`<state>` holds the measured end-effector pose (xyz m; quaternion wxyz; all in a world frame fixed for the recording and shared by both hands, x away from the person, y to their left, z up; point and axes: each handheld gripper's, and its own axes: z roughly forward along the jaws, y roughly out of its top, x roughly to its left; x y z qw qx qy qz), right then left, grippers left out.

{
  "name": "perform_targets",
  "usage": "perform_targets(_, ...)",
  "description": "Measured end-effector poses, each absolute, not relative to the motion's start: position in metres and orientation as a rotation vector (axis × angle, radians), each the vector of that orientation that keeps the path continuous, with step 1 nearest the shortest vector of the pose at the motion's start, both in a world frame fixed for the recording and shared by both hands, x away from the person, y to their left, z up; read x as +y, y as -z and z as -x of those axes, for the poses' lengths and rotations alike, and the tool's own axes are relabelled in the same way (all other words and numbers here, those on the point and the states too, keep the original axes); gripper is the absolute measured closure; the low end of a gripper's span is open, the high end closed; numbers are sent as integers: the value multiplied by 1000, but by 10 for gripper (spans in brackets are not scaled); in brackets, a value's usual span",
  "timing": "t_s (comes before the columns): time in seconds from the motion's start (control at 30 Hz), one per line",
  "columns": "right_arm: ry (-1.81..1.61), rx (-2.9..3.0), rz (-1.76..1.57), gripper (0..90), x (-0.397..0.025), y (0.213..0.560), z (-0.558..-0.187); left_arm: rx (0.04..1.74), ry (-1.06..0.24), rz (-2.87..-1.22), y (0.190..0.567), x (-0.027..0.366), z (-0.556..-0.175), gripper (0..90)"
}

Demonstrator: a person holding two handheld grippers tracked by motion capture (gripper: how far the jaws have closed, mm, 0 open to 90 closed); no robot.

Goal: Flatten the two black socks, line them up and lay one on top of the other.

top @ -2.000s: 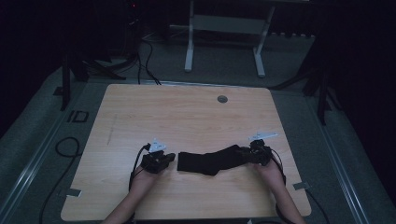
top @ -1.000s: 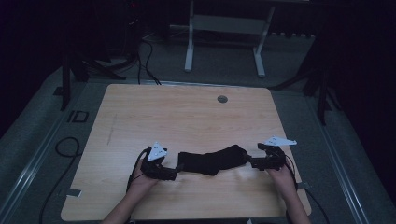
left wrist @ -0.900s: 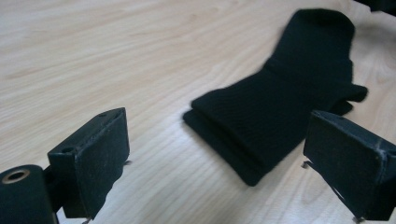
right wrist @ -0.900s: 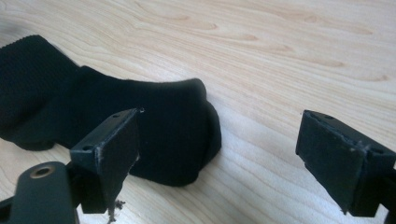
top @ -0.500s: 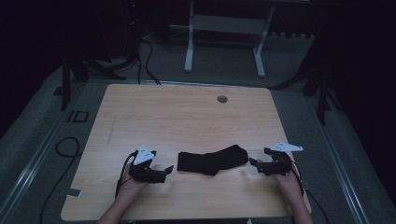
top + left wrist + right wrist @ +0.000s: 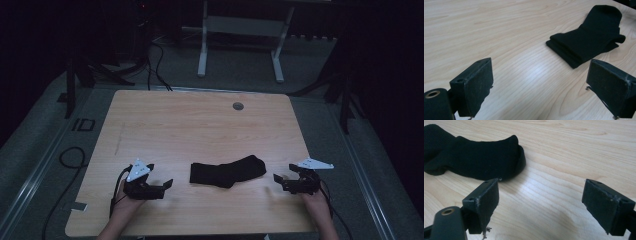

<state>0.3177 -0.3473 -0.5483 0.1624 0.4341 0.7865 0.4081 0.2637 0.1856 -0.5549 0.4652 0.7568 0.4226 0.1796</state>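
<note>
A black sock (image 6: pixel 227 171) lies flat near the front middle of the wooden table (image 6: pixel 200 125), folded over on itself. The left gripper view shows the sock (image 6: pixel 589 37) ahead and to the right; the right gripper view shows its rounded end (image 6: pixel 474 157) ahead at the left. My left gripper (image 6: pixel 167 184) rests open on the table to the left of the sock, clear of it. My right gripper (image 6: pixel 276 180) rests open to the right of the sock, also apart from it. Nothing is between either pair of jaws.
A small round grey grommet (image 6: pixel 238 106) sits in the table near its far edge. Beyond the table stand a white frame leg (image 6: pixel 202 45) and dark stands on a grey floor. Cables (image 6: pixel 70 155) trail at the left.
Both grippers let go of the sock's ends and drew outward and toward the front edge. The sock stays flat in the middle.
</note>
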Motion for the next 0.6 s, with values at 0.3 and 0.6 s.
perform_targets(0.3, -1192, 2202, -1281, 139, -360, 549, -305, 1081, -432, -1836, 560, 203, -252, 76)
perform_targets(0.6, -1185, 2185, -1275, 139, -365, 551, -296, 1086, -438, -1839, 560, 213, -240, 76)
